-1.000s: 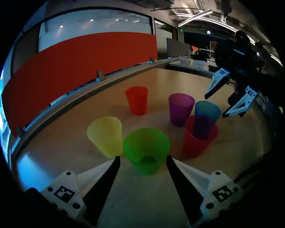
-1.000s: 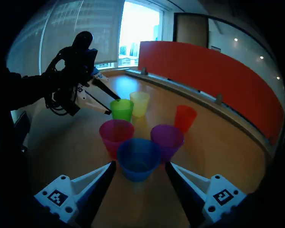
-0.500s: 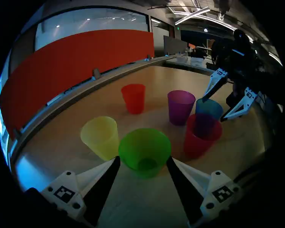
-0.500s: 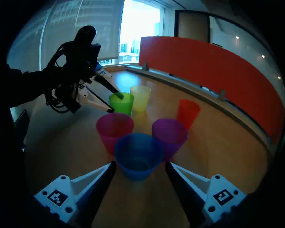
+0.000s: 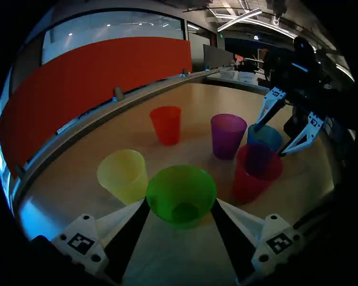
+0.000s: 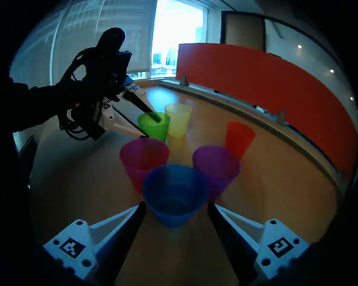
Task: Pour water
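Several plastic cups stand upright in a cluster on a wooden table [image 5: 198, 97]. The green cup [image 5: 181, 195] sits between the fingers of my left gripper [image 5: 179, 202], which is open and flanks its sides. In the right gripper view, the blue cup [image 6: 173, 193] sits likewise between the fingers of my open right gripper [image 6: 175, 205]. Around them are a yellow cup [image 5: 123, 175], an orange cup [image 5: 166, 124], a purple cup [image 5: 226, 135] and a pink-red cup [image 5: 255, 174]. Whether any cup holds water I cannot tell.
A red partition panel [image 5: 83, 81] and a raised rail [image 5: 83, 126] run along the table's far side. A person's dark sleeve [image 6: 31, 107] holds the left gripper [image 6: 148, 127] across the table. A bright window [image 6: 174, 33] lies behind.
Both grippers have crept forward. The green cup and the blue cup now sit deeper between their fingers. The finger gaps look unchanged.
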The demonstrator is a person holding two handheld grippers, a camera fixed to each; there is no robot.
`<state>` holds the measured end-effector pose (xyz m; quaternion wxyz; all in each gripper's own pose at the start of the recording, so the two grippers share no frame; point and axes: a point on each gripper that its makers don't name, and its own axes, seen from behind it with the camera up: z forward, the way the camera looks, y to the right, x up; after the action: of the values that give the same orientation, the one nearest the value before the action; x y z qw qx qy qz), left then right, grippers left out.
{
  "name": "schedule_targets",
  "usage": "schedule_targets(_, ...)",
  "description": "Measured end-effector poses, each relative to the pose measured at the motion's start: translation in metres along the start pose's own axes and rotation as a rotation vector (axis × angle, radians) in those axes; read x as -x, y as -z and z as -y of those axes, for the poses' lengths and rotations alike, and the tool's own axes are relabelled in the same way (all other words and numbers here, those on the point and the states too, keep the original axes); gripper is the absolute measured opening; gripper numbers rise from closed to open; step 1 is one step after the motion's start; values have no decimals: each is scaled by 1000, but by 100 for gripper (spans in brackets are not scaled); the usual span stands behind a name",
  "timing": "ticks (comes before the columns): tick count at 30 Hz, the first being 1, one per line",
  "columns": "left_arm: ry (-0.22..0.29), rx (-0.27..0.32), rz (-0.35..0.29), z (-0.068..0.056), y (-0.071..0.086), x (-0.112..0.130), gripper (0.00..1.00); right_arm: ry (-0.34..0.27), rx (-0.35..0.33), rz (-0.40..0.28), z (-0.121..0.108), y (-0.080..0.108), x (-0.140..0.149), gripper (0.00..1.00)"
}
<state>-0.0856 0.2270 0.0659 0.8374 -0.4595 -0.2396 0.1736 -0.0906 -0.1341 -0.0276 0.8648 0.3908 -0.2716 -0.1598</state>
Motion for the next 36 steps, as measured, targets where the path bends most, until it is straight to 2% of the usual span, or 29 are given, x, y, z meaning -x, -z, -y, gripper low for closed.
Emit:
schedule_targets(6, 1, 4, -11, -1, 0, -2, 90, -2, -2, 0, 1, -1, 0, 100)
schedule_targets(14, -22, -12, -13, -1, -2, 0, 90, -3, 4, -2, -1, -1, 2, 100)
schedule_targets(21, -5, 2, -14, -4, -4, 0, 86, -7, 7, -4, -2, 0, 2, 100)
schedule_targets(30, -28, -7, -17, -5, -4, -2, 84, -15, 8, -3, -2, -1, 4, 100)
schedule_targets(36, -21, -11, -32, -6, -1, -7, 84, -15, 12, -3, -2, -1, 5, 100)
